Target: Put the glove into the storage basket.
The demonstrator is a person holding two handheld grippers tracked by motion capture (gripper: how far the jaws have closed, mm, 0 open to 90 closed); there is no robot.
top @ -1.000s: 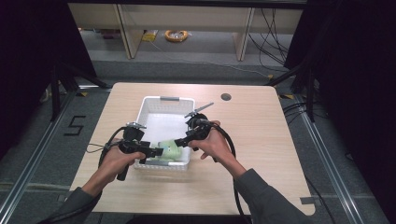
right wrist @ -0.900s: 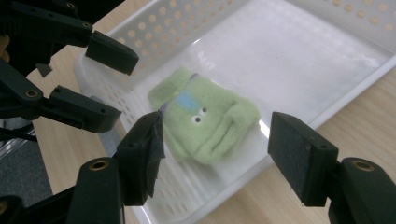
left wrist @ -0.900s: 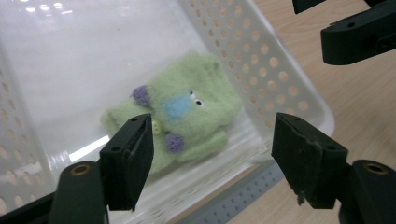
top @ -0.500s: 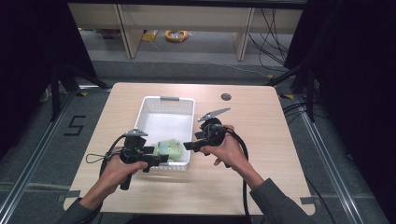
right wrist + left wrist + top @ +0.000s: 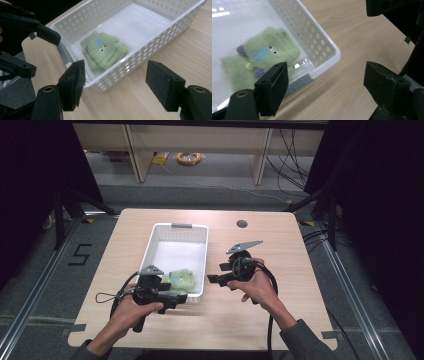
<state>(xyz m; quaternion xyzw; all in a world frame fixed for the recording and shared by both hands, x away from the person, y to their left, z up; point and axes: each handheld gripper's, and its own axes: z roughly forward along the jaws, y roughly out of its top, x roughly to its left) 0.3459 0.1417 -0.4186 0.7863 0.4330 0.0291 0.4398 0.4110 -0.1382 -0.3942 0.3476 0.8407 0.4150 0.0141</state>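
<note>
A white perforated basket (image 5: 150, 251) stands on the wooden table, and a green knitted toy (image 5: 181, 279) with a face lies at its near end. My left gripper (image 5: 177, 299) sits at the basket's near corner, beside the rim. Its jaws have just been opening and hold nothing. In the left gripper view the toy (image 5: 262, 57) lies behind the basket wall (image 5: 317, 42), off to the left of the open left gripper (image 5: 328, 75). My right gripper (image 5: 217, 273) hovers right of the basket, pointing at it. Its jaws have been opening slightly, and the right gripper (image 5: 117, 77) is empty, short of the basket wall (image 5: 140, 60) and toy (image 5: 105, 52).
A round hole (image 5: 242, 224) is in the table's far right part. Bare tabletop (image 5: 280, 245) lies right of the basket. Cables trail from both grippers toward the near edge. Shelving legs and a floor mark (image 5: 80, 254) lie beyond the table.
Both grippers have drawn back from over the toy. The left went toward the near corner and the right moved out past the basket's right wall. The toy stays in the basket.
</note>
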